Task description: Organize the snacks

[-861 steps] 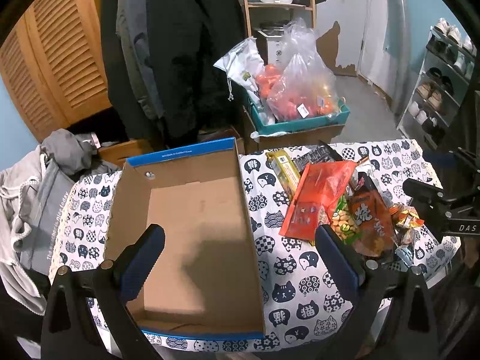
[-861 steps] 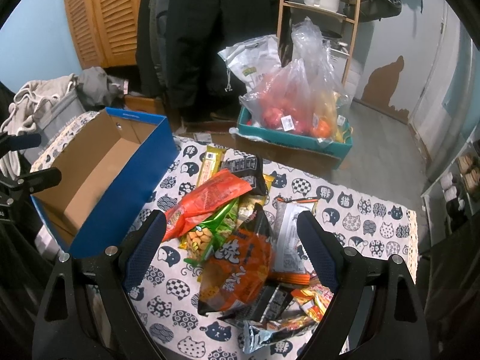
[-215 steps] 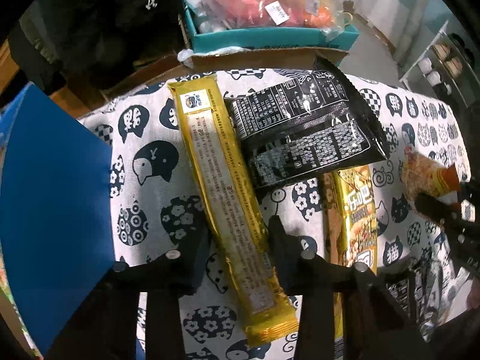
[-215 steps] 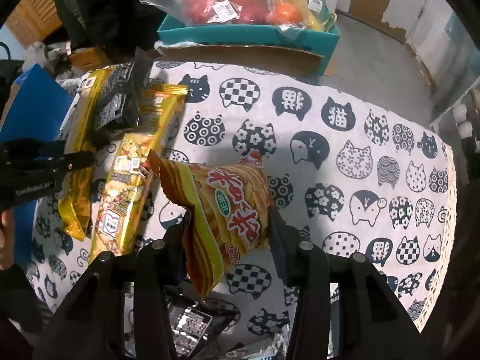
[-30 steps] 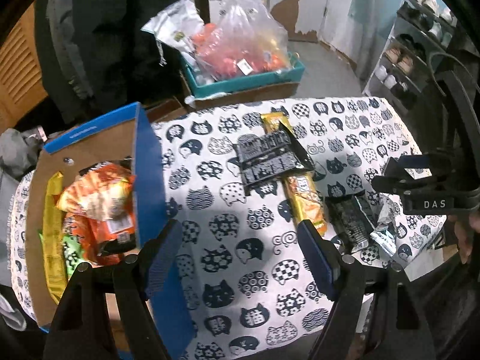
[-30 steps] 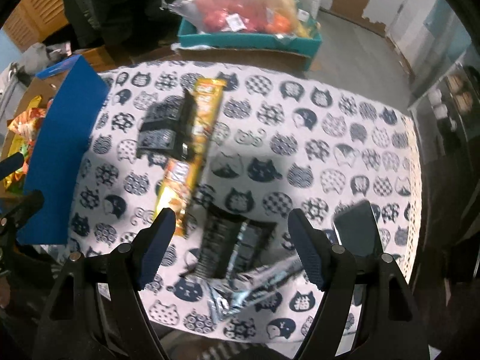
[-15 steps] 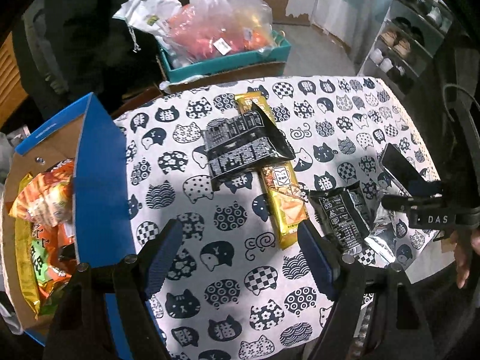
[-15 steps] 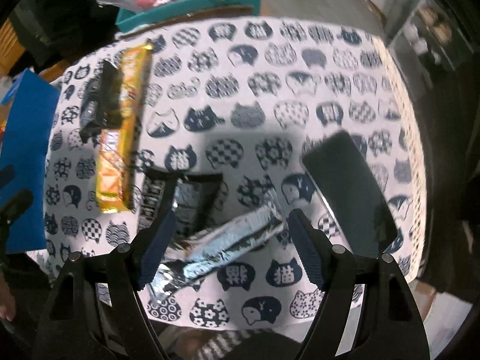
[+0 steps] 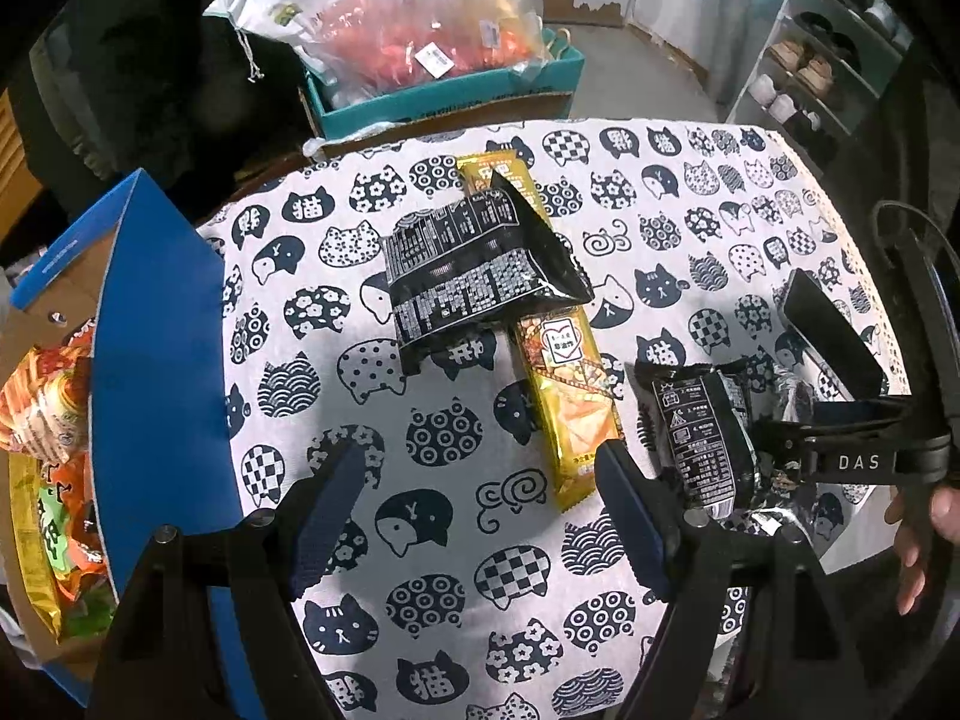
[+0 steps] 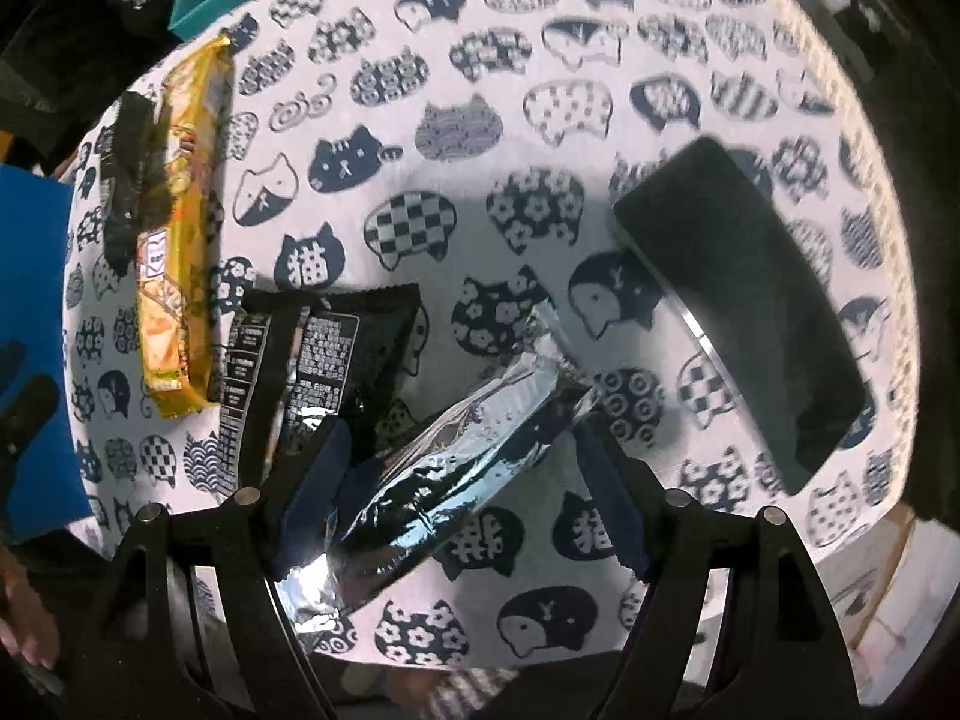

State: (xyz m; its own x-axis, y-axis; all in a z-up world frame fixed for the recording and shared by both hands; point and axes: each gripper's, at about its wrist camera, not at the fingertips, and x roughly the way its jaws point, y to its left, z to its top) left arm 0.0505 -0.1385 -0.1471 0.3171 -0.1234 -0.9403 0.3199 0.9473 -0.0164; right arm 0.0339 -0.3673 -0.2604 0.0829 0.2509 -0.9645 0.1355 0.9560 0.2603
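Observation:
A blue cardboard box (image 9: pixel 156 360) at the left holds several orange, green and yellow snack bags (image 9: pixel 42 408). On the cat-print tablecloth (image 9: pixel 660 192) lie a large black packet (image 9: pixel 474 276), a long yellow packet (image 9: pixel 564 384) and a small black packet (image 9: pixel 702 432). My left gripper (image 9: pixel 480 516) is open above the cloth, just in front of the yellow packet. My right gripper (image 10: pixel 462 492) is open, its jaws either side of a silver packet (image 10: pixel 456 456) lying on the cloth. The small black packet (image 10: pixel 312 354) and yellow packet (image 10: pixel 180 228) also show in the right wrist view.
A black phone (image 10: pixel 744 324) lies on the cloth at the right, near the table's edge. A teal box (image 9: pixel 456 90) with plastic bags of fruit stands behind the table. A shoe rack (image 9: pixel 840 48) is at the far right. Dark coats hang at the back left.
My right gripper has come down and forward over the silver packet, which now lies between its jaws. My left gripper has moved right and closer to the yellow packet.

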